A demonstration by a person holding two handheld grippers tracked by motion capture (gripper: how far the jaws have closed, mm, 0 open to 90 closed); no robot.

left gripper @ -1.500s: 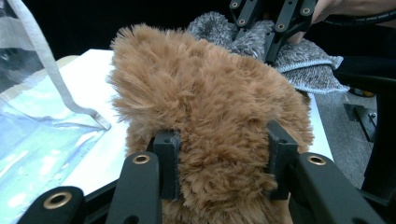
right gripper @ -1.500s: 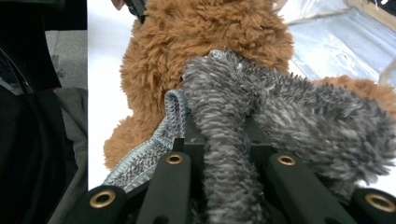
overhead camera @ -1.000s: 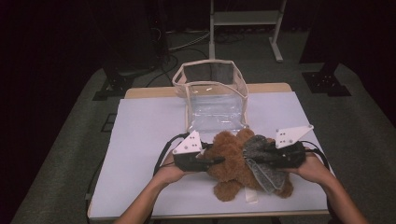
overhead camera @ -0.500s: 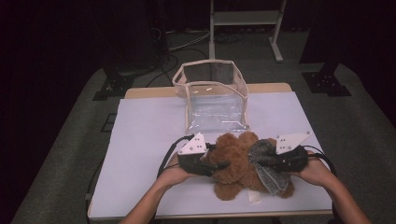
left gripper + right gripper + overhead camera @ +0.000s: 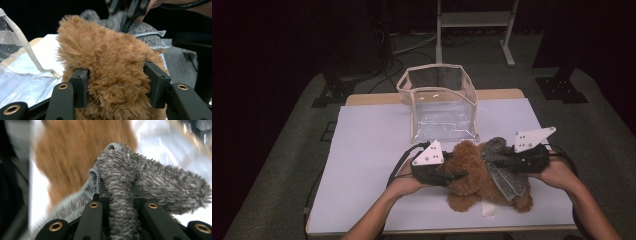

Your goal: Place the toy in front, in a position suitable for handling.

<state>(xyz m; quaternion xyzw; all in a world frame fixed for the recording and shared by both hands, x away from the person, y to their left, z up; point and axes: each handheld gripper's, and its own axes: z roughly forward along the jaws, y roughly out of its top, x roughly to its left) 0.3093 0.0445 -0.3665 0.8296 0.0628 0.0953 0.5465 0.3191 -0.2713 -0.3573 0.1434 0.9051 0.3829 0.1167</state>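
Observation:
A brown teddy bear (image 5: 472,175) lies on the white table (image 5: 367,150) near its front edge, with a grey knitted garment (image 5: 504,170) on its right side. My left gripper (image 5: 457,176) comes in from the left. In the left gripper view its jaws (image 5: 117,87) straddle the bear (image 5: 107,55), pads pressed into the fur on both sides. These jaws have just been opening wider, with the bear still between them. My right gripper (image 5: 120,195) is shut on a fold of the grey garment (image 5: 150,177), and it shows beyond the bear (image 5: 125,15) too.
A clear plastic bag (image 5: 439,107) with a beige rim stands open just behind the bear, its near wall by the bear's head (image 5: 22,77). A small white tag (image 5: 488,209) lies under the bear. A metal stand (image 5: 474,30) is on the floor beyond the table.
My left gripper has edged right and taken a wider hold on the bear. The right gripper has lifted slightly with the grey garment still pinched.

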